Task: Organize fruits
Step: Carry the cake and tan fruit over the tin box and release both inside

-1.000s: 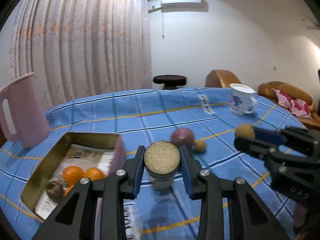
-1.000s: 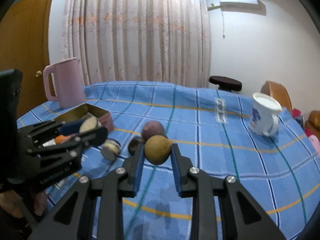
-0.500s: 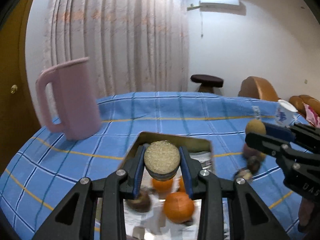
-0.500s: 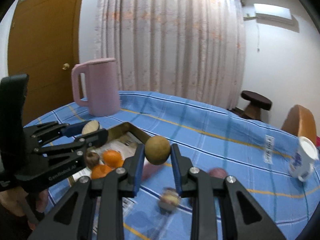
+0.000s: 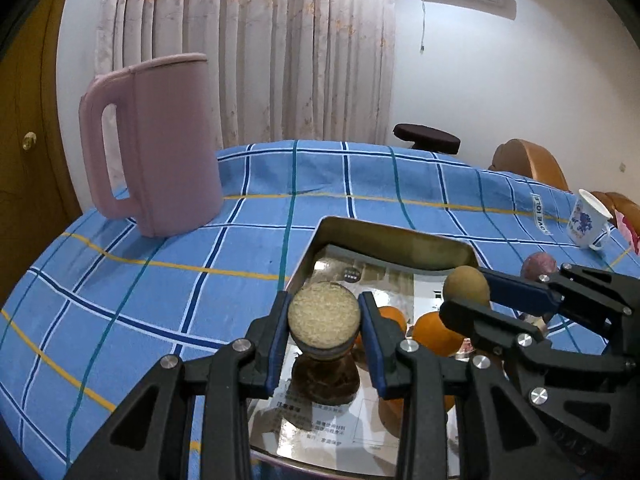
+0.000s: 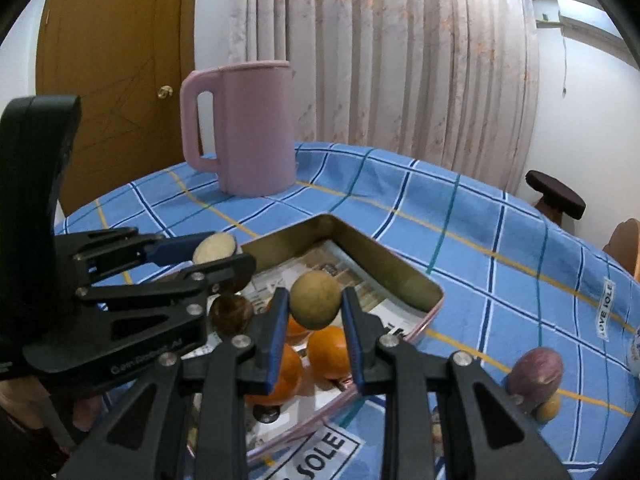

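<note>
My left gripper (image 5: pixel 324 320) is shut on a halved brown fruit (image 5: pixel 324 314) with a pale cut face, held over the near part of the metal tin (image 5: pixel 384 236). My right gripper (image 6: pixel 314 312) is shut on a round tan fruit (image 6: pixel 315 299), held above the tin (image 6: pixel 384 270). The tin is lined with printed paper and holds oranges (image 6: pixel 330 350) and a dark brown fruit (image 6: pixel 231 312). Each gripper shows in the other's view: the right one (image 5: pixel 466 292), the left one (image 6: pixel 214 254). A purple fruit (image 6: pixel 534 372) and a small tan fruit (image 6: pixel 548 408) lie on the cloth to the right of the tin.
A tall pink jug (image 5: pixel 160 140) stands on the blue checked tablecloth (image 5: pixel 160 280) behind and left of the tin. A white mug with a blue print (image 5: pixel 586 220) stands at the far right. A dark stool (image 5: pixel 426 136) and brown sofa (image 5: pixel 528 160) stand beyond the table.
Both grippers have moved left from the open cloth, each still holding its fruit, and are now over the tin. The tin and jug appear closer; the purple fruit is left behind at the right.
</note>
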`<state>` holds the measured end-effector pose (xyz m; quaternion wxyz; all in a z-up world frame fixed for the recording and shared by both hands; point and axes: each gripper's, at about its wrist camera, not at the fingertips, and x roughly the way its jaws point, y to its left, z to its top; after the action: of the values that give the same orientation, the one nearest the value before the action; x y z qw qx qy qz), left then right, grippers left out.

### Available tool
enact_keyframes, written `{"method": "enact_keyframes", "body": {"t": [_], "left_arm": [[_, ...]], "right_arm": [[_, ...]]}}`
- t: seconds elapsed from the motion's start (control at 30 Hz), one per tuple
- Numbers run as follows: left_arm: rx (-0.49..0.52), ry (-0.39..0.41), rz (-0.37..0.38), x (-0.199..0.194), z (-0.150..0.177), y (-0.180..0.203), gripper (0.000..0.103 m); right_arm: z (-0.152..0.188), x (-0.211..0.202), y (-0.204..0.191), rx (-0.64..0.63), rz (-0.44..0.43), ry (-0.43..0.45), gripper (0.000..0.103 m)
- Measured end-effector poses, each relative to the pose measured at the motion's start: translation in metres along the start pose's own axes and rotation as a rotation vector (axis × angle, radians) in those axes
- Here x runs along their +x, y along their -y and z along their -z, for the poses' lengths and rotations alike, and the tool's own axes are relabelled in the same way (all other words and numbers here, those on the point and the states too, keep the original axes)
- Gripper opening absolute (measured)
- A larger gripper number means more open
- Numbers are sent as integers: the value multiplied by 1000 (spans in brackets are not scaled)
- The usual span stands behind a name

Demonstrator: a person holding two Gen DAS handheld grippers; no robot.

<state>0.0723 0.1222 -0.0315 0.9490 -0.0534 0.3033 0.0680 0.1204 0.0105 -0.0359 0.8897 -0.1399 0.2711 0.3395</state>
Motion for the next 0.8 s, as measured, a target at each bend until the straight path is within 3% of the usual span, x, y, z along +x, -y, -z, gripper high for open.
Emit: {"method": "enact_keyframes", "body": {"t": [0.8], "left_arm": [[33,-17,-12,5,4,6,36]], "right_arm": [[8,10,0,6,-2,-24,29]]}}
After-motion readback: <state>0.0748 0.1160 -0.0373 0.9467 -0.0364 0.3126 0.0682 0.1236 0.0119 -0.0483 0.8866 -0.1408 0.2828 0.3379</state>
